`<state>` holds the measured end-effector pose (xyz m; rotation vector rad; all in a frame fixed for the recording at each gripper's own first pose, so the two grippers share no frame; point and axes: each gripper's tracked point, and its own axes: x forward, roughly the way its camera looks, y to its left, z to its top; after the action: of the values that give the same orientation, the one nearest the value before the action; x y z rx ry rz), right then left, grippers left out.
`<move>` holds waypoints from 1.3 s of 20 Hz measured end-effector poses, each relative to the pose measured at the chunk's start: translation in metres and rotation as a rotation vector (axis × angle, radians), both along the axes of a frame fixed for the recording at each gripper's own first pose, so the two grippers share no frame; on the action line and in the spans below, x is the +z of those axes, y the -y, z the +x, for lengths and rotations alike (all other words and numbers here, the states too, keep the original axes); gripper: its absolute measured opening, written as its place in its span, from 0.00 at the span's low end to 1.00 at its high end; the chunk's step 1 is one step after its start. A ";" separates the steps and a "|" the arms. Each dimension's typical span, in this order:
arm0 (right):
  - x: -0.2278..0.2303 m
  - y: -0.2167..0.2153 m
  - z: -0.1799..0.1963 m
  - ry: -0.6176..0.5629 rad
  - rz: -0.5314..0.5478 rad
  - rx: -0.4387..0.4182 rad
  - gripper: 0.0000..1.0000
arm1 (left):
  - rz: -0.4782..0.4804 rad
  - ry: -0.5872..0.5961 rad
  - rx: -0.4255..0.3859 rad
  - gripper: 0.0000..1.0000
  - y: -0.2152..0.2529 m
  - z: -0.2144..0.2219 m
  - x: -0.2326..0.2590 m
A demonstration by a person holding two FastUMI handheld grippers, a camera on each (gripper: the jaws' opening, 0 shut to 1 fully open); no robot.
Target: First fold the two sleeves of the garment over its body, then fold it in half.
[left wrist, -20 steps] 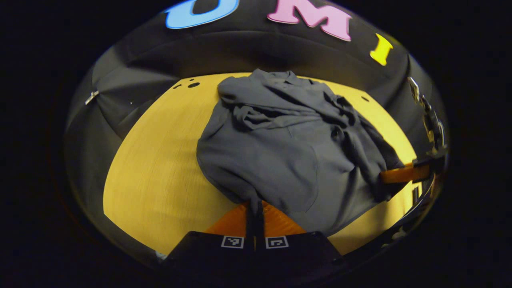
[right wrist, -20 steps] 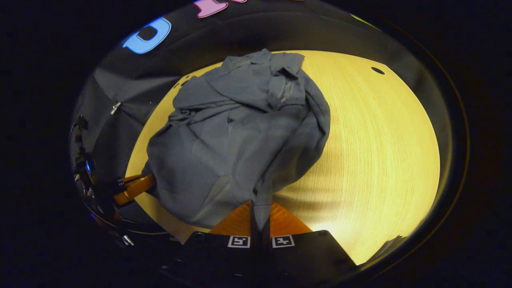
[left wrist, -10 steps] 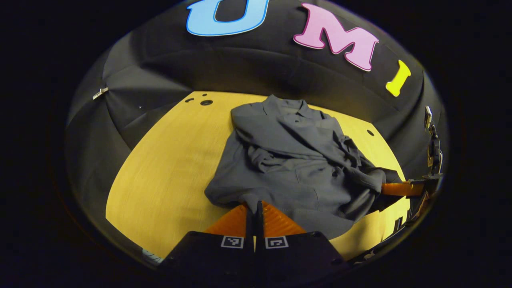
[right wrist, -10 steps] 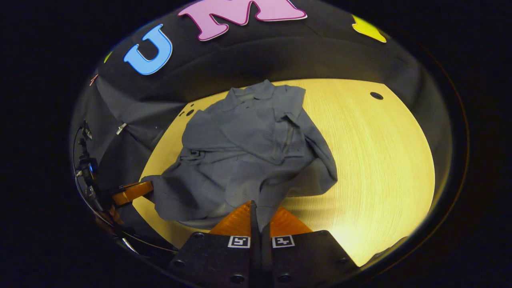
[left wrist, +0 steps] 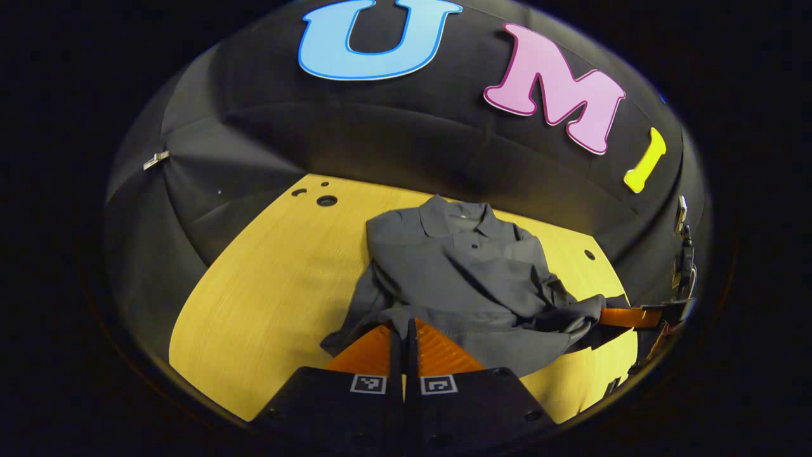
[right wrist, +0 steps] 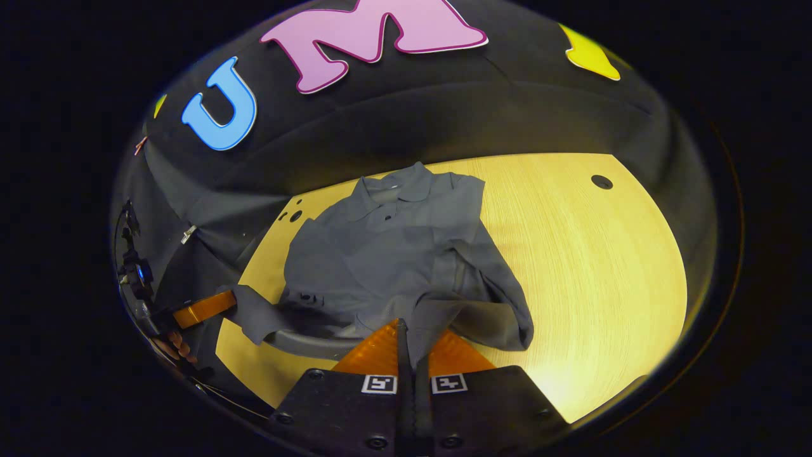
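Sleeves look folded in; your left gripper [left wrist: 403, 325] and right gripper [right wrist: 406, 325] each pinch the garment [left wrist: 469, 273] hem at 6 o'clock, halving fold unfinished.

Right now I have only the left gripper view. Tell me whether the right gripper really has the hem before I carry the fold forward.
Observer: It does. In the right gripper view the right gripper has its fingers closed together, with the lower hem of the grey garment pinched between them.
Operator: Report my own grip as it looks from that side.
Observer: The left gripper holds the other hem corner right at its tips. The hem hangs in a slack curve between the two grippers, over the near edge of the table.
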<state>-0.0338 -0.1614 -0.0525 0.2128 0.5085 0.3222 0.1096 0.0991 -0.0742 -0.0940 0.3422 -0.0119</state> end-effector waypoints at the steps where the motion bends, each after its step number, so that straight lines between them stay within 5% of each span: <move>1: 0.005 -0.001 0.008 0.011 -0.003 0.001 0.05 | 0.001 0.014 -0.001 0.06 0.000 0.011 0.009; 18: 0.083 -0.015 0.161 0.189 0.044 -0.047 0.05 | -0.073 0.145 0.075 0.05 -0.025 0.169 0.071; 26: 0.055 -0.017 0.222 0.171 0.059 -0.075 0.05 | -0.242 0.146 0.123 0.05 -0.036 0.234 0.046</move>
<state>0.1877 -0.1442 0.0029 0.2584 0.3218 0.2798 0.3436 0.1351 -0.0287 -0.3521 0.1872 0.0612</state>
